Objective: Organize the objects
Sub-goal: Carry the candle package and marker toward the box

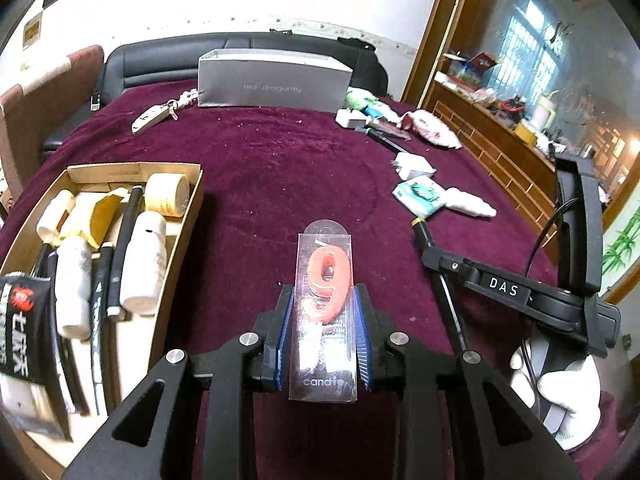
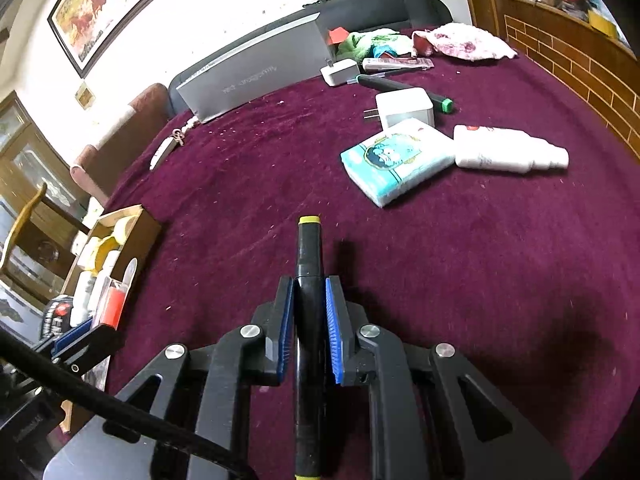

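While the number-nine candle pack [image 1: 325,312] sat clamped between the blue pads of the left gripper [image 1: 324,320], it hung clear of the maroon tablecloth [image 1: 260,168], just right of the cardboard tray [image 1: 188,216]. The jaws were closed narrowly on the flat sides of the clear sleeve, with the hang-tab end pointing forward, a hold that would let the pack slide in lengthwise alongside the tray's contents. That tray already held white bottles [image 1: 144,260], a roll of tape [image 1: 168,194], dark pens and a black snack packet [image 1: 22,328], so it appeared to serve as the collection point.

Across the table, the right gripper [image 2: 310,328] was shut on a black marker [image 2: 308,280] with a yellow end, gripped across the barrel so that the pen lay in line with the fingers. A white-gloved hand [image 1: 560,388] held its handle.

Items not yet gathered lay well apart from the tray: a tissue pack [image 2: 396,160], a white tube [image 2: 508,148], two white chargers [image 2: 406,106], a green-tipped pen [image 2: 400,88] and a key fob [image 1: 150,118] near the grey box [image 1: 272,80]. The sorting was judged to be only partly complete.
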`<state>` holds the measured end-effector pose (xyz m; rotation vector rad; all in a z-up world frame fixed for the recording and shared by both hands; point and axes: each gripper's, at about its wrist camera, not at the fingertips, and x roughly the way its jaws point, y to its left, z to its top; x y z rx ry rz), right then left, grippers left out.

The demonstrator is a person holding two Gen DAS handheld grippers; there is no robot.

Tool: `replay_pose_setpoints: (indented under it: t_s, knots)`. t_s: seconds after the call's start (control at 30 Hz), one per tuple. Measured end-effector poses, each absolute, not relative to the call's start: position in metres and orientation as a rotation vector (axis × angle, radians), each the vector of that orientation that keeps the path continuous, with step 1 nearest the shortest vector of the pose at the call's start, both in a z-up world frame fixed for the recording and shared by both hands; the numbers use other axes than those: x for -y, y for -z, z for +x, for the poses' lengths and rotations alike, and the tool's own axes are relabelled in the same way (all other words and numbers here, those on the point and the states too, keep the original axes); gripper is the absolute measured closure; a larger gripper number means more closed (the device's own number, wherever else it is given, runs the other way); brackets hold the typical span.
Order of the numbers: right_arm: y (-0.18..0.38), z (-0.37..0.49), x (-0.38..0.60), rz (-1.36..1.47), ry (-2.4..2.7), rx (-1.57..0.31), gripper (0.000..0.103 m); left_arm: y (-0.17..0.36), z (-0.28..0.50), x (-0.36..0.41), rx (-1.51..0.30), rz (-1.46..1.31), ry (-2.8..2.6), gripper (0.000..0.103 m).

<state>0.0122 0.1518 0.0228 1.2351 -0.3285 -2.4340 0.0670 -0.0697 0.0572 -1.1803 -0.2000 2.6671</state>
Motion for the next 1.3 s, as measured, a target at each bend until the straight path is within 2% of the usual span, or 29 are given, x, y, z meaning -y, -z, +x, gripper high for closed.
replay_pose_setpoints:
  t_s: [0.6,0.87,1.07,1.27,1.3]
  knots:
    - [-0.042,0.074,-0.143,1.210,2.321,0.426,0.090,-0.069,0.123,0.115,0.330,-1.069,-2.695,0.080]
    - [-0.017,0.079,-0.110,1.325,2.361,0.225,0.089,-0.064,0.133,0.116,0.326,-1.059,-2.684,0.080]
    - [-0.014,0.097,-0.089,1.315,2.441,0.021,0.083,-0.063,0.136,0.117,0.334,-1.054,-2.673,0.080]
    - [-0.013,0.106,-0.080,1.324,2.485,-0.116,0.084,-0.060,0.138,0.122,0.344,-1.059,-2.669,0.080]
    - [-0.013,0.108,-0.078,1.322,2.492,-0.141,0.089,-0.060,0.139,0.123,0.346,-1.059,-2.670,0.080]
